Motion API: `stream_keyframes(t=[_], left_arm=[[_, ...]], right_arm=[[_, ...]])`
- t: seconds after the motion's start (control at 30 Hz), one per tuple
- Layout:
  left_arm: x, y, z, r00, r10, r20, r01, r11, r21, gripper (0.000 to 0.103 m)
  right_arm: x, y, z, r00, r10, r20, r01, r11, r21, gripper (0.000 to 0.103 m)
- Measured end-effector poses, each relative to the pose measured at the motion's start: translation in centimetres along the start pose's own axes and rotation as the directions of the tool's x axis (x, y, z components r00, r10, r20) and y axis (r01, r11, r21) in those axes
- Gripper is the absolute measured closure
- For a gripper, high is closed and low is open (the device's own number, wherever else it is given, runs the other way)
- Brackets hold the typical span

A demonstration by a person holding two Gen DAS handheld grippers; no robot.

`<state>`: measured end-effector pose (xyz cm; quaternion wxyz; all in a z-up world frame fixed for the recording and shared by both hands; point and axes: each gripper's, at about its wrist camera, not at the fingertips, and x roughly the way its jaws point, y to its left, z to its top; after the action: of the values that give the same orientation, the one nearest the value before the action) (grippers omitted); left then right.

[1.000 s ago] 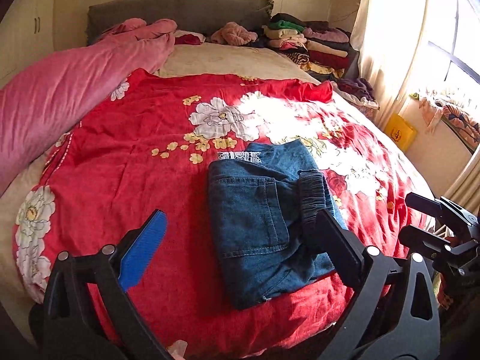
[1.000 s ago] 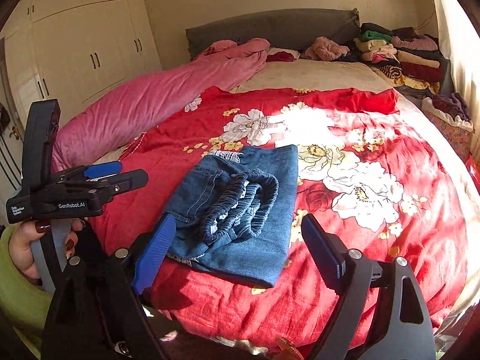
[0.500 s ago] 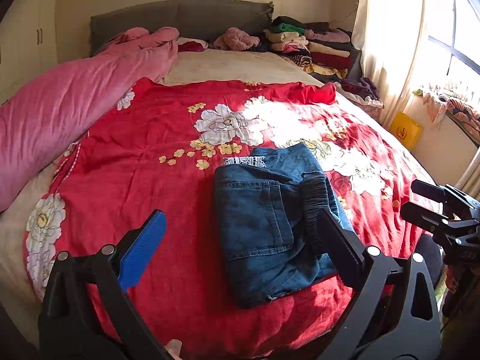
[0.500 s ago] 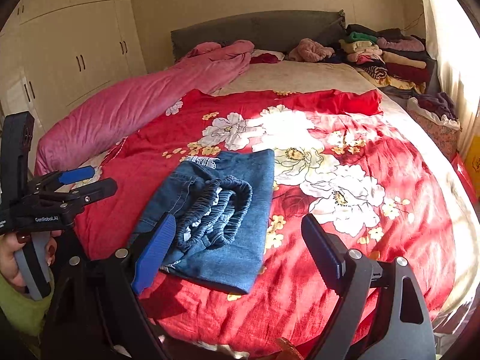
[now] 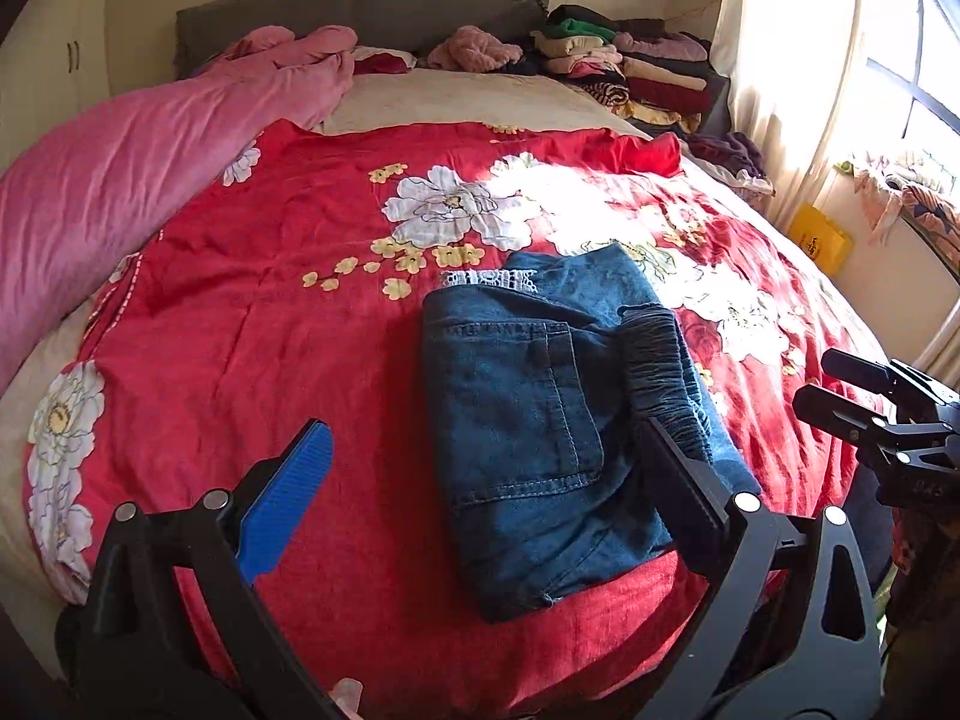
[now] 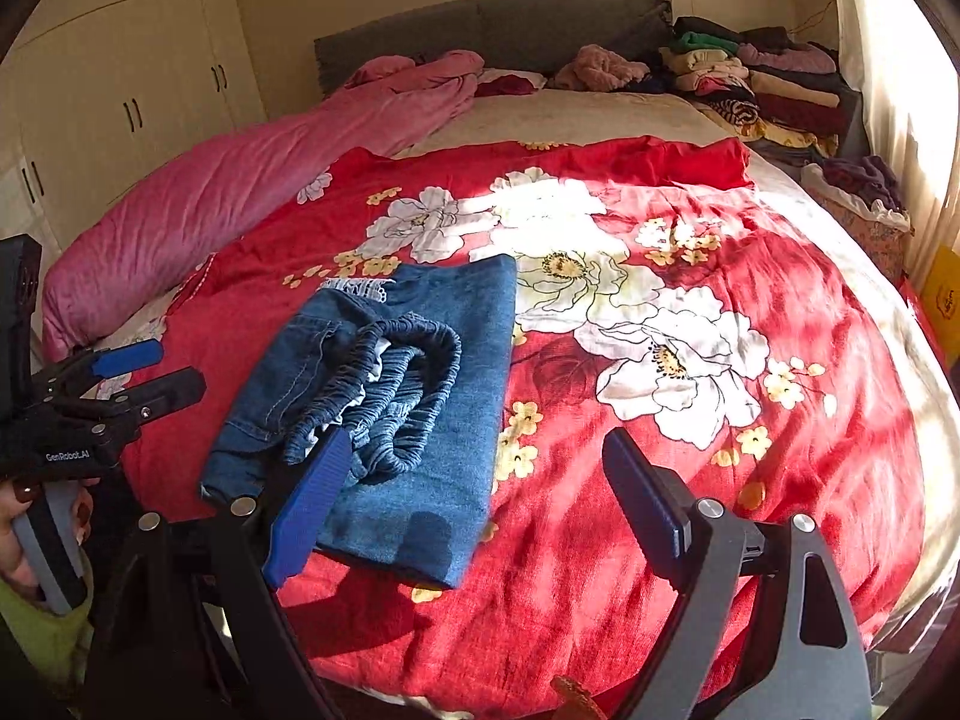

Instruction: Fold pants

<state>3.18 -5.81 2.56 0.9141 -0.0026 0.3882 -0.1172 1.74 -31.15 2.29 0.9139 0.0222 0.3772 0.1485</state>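
Folded blue denim pants [image 5: 540,420] lie on the red floral bedspread [image 5: 300,312] near the bed's front edge, back pocket up and elastic waistband on top; they also show in the right wrist view [image 6: 408,396]. My left gripper [image 5: 486,480] is open and empty, held back above the front edge, just short of the pants. My right gripper [image 6: 474,480] is open and empty, hovering near the pants' front right corner. Each gripper shows in the other's view, the right one [image 5: 840,390] and the left one [image 6: 150,372].
A pink duvet [image 5: 120,168] lies along the left side. Stacks of folded clothes [image 5: 630,72] sit at the grey headboard [image 5: 360,6]. A window and curtain [image 5: 798,60] are on the right, wardrobes [image 6: 120,90] on the left.
Both grippers have drawn slightly nearer the bed and shifted a little; the pants lie unmoved. Both stay open.
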Motion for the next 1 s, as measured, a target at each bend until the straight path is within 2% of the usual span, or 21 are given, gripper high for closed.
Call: stream_keyframes(t=[0.5,0.73,0.87,1.0], left_arm=[[3.8,1.1,-0.6,0.999,0.000,-0.052,-0.002,0.999,-0.040,0.010],[6.1,1.9,-0.3,0.997,-0.014,-0.076,0.008,0.997,-0.079,0.010],[7.2,1.9,-0.2,0.995,-0.026,-0.096,0.018,0.997,-0.079,0.010],[8.0,1.3,-0.1,0.994,-0.035,-0.107,0.028,0.998,-0.061,0.010]], right_arm=[[4.6,-1.2,0.4,0.996,0.007,-0.084,-0.004,1.000,0.031,0.018],[7.4,-1.4,1.3,0.990,0.056,-0.132,-0.051,0.998,0.041,0.018],[9.1,-1.6,1.6,0.981,0.098,-0.165,-0.090,0.994,0.054,0.026],[10.4,-1.5,1.6,0.972,0.141,-0.189,-0.130,0.989,0.070,0.027]])
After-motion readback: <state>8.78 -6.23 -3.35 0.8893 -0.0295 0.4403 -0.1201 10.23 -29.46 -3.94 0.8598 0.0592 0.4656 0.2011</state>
